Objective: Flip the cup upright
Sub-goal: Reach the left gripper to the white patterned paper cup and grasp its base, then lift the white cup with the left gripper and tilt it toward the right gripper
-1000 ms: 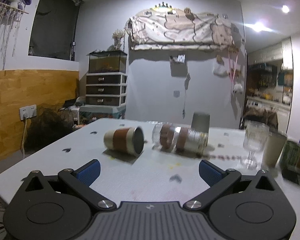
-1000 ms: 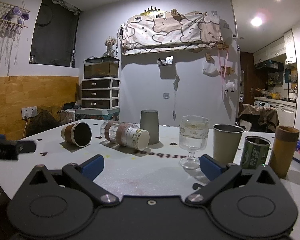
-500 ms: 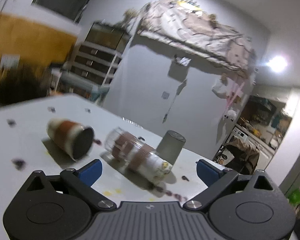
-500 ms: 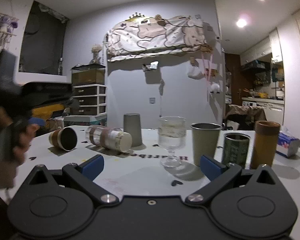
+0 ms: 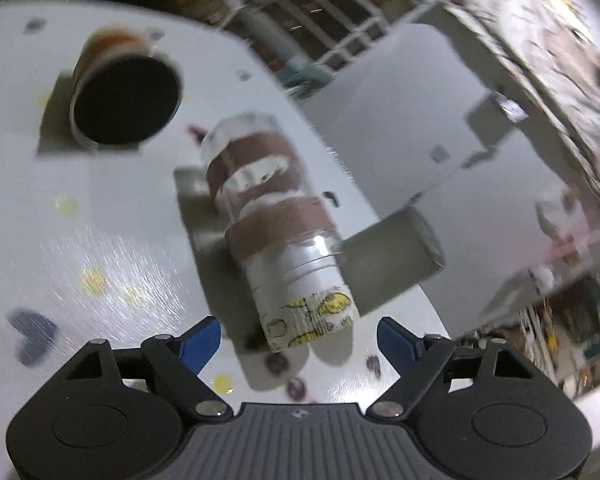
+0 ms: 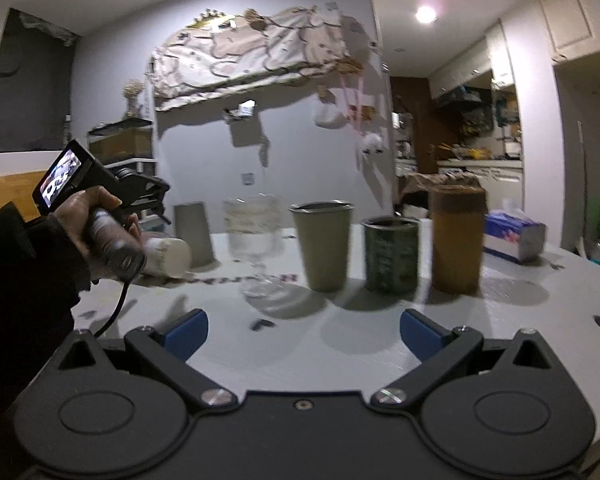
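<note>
In the left wrist view a clear cup with brown bands and a white lemon-print end (image 5: 280, 236) lies on its side on the white table (image 5: 100, 240). My left gripper (image 5: 299, 338) is open, tilted, with its blue fingertips either side of the cup's near end, not touching. A cream cup with a brown band (image 5: 124, 92) lies on its side beyond, its dark mouth facing me. In the right wrist view my right gripper (image 6: 303, 330) is open and empty above the table; the lying cup's white end (image 6: 170, 256) shows behind the left hand.
An upside-down grey cup (image 5: 392, 264) stands right behind the lying cup. The right wrist view shows a stemmed glass (image 6: 254, 248), an upright grey tumbler (image 6: 324, 246), a green can (image 6: 390, 254), a tall brown cup (image 6: 456, 238) and a tissue pack (image 6: 514, 236).
My left gripper has moved forward and tilted down over the lying clear cup, which now sits between its open fingertips. The right gripper has drifted right a little and stayed open.
</note>
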Motion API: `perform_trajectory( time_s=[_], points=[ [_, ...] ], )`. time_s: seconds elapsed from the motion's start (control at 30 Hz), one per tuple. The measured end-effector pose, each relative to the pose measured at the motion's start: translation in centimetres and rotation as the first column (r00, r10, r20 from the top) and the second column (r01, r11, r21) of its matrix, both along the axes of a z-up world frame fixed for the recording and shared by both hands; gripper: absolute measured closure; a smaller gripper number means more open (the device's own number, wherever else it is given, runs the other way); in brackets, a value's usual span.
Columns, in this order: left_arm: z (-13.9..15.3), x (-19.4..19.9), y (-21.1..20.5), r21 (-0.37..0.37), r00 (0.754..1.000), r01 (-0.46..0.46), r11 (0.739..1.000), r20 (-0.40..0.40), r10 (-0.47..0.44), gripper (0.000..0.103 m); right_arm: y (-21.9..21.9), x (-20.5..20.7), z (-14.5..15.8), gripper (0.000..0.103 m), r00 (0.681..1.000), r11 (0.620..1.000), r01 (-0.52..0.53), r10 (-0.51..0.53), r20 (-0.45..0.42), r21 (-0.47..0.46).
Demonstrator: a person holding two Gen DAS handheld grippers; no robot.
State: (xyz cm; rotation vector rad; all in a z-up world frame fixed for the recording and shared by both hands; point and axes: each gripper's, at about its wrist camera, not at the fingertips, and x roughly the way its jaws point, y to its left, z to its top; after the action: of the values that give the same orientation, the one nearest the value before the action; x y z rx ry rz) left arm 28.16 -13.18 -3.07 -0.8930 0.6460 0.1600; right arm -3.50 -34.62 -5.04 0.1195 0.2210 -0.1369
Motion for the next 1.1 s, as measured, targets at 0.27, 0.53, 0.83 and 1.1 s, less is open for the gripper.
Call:
perform_trajectory(
  time_s=[0.27, 0.53, 0.83, 1.1],
  points=[
    [-1.6, 2.0, 0.5, -0.130, 0.990, -0.143, 0.981, -0.025, 0.141, 0.018, -2.9, 1.0, -1.7, 0.000, 0.998, 0.998, 0.047, -0.046, -0.037, 0.029],
    [-1.9, 2.9, 1.2, -0.171, 0.994, -0.111, 0.979, -0.016, 0.110, 0.035, -3.2, 2.1, -2.5, 0.000, 0.997, 0.998, 0.045, -0.042, -0.071, 0.040],
    [-2.0, 1.7, 2.1, -0.242, 0.996, 0.057, 0.969, -0.054, -0.072, 0.040, -2.6, 2.2, -2.1, 0.000, 0.997, 0.999, 0.037, -0.034, -0.071, 0.033],
    [-1.7, -3.3, 2.4, -0.146, 0.932, 0.346, 0.927, -0.061, -0.358, 0.040, -1.3, 1.4, -1.0, 0.000, 0.999, 1.000, 0.016, -0.016, -0.041, 0.008]
  ],
)
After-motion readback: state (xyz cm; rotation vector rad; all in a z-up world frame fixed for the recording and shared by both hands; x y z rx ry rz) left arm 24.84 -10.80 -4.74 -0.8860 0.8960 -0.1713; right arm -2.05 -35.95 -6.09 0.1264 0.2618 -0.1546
